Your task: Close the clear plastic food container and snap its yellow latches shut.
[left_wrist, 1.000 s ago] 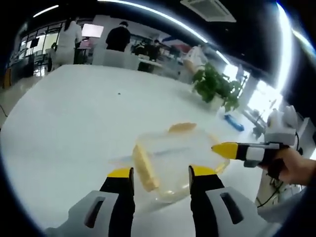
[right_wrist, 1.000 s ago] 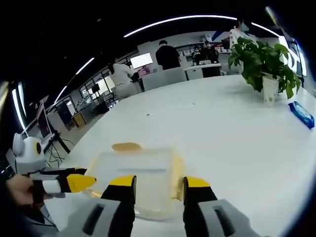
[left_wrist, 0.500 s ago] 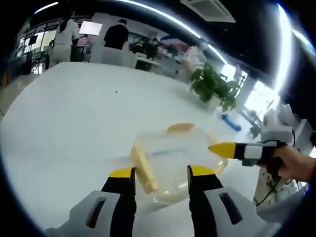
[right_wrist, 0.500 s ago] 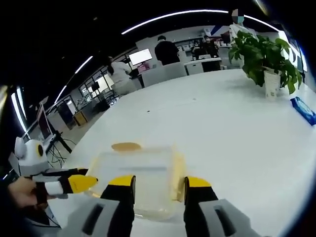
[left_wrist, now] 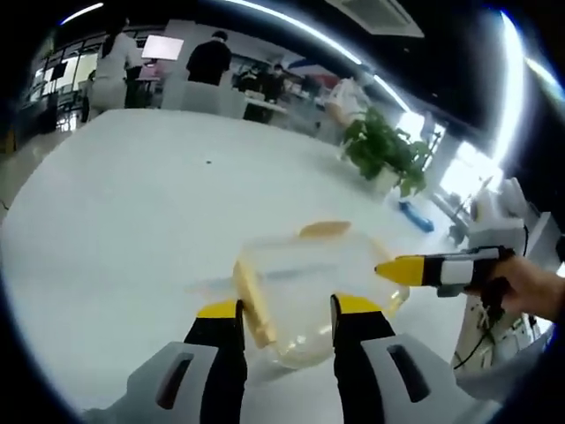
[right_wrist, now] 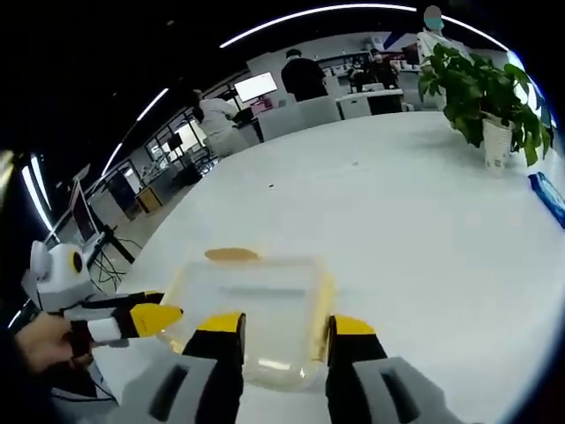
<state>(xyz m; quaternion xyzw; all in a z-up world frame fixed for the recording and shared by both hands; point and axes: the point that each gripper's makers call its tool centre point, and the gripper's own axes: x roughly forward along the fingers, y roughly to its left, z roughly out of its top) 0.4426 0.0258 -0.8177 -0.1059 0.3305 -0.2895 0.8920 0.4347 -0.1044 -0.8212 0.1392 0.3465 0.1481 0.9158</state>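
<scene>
Your container point(left_wrist: 309, 287) sits on the white table point(left_wrist: 124, 221) with its clear lid already down. In the left gripper view it lies just beyond your left gripper point(left_wrist: 278, 309), at about twelve o'clock from the jaws. The side latch point(left_wrist: 252, 300) runs along its nine o'clock edge, and another latch tab point(left_wrist: 324, 229) pokes out flat at the far side (that one does not look snapped down).

Over the last second both grippers have crept in. In each view the box now sits a little lower and tighter against the jaw tips, and your right gripper point(right_wrist: 278, 322) has the near rim of the container point(right_wrist: 252, 314) right between its jaws. The far tab point(right_wrist: 231, 255) shows there too. I read this as the lid being closed and the latches still left to press.

Both pairs of jaws stand apart and hold nothing. The right gripper also shows in the left view at three o'clock, its yellow tip just beside the box; whether it touches I cannot tell.

For room, the table is bare all round the container. The potted plant point(right_wrist: 485, 97) and a blue packet point(right_wrist: 549, 196) stand well apart toward the far right. The table edge is close behind your hands, so push inward, away from it.
</scene>
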